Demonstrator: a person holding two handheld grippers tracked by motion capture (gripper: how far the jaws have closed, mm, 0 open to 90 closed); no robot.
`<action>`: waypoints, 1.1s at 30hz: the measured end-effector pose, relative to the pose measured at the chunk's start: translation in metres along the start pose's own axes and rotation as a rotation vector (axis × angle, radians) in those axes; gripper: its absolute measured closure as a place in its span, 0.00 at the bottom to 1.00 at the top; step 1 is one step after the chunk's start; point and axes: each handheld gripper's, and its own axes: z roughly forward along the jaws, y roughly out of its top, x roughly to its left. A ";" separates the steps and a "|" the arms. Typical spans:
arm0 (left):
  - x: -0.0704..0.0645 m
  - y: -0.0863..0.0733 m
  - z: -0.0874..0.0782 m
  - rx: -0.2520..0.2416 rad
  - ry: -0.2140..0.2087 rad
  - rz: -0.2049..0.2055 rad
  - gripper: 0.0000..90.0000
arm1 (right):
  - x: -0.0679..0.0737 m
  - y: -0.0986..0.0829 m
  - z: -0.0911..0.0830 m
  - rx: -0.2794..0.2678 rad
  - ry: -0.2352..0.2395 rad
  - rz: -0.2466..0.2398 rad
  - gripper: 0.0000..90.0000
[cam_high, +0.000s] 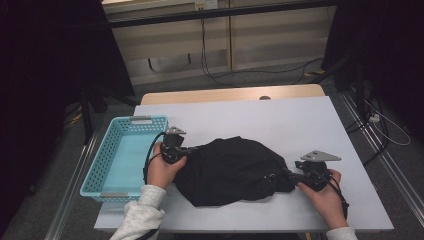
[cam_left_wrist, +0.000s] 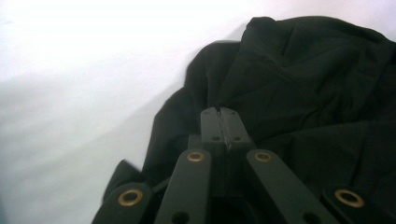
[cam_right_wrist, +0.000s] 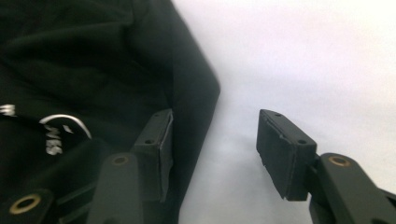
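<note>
My left tool pinches the crumpled black cloth garment on the white surface; my right tool gapes beside it. Grey floor, trailing cables behind.

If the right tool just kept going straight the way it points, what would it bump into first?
Probably the black cloth: the right tool stands open at its edge, one jaw against the fabric, the other over bare table.

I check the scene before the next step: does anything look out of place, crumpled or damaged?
The black garment lies bunched in a rumpled heap on the white table, not spread flat. The turquoise basket juts over the table's left edge. No tear or spill shows.
</note>
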 end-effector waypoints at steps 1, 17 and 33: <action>0.001 0.000 -0.002 0.000 0.005 0.001 1.00 | 0.000 0.001 -0.002 -0.012 0.008 0.002 0.54; 0.012 0.000 -0.007 -0.004 0.026 -0.027 1.00 | 0.011 -0.005 -0.004 0.088 0.177 -0.051 0.52; -0.005 -0.003 0.002 0.008 -0.032 -0.011 1.00 | -0.011 0.003 -0.027 0.066 0.074 -0.046 1.00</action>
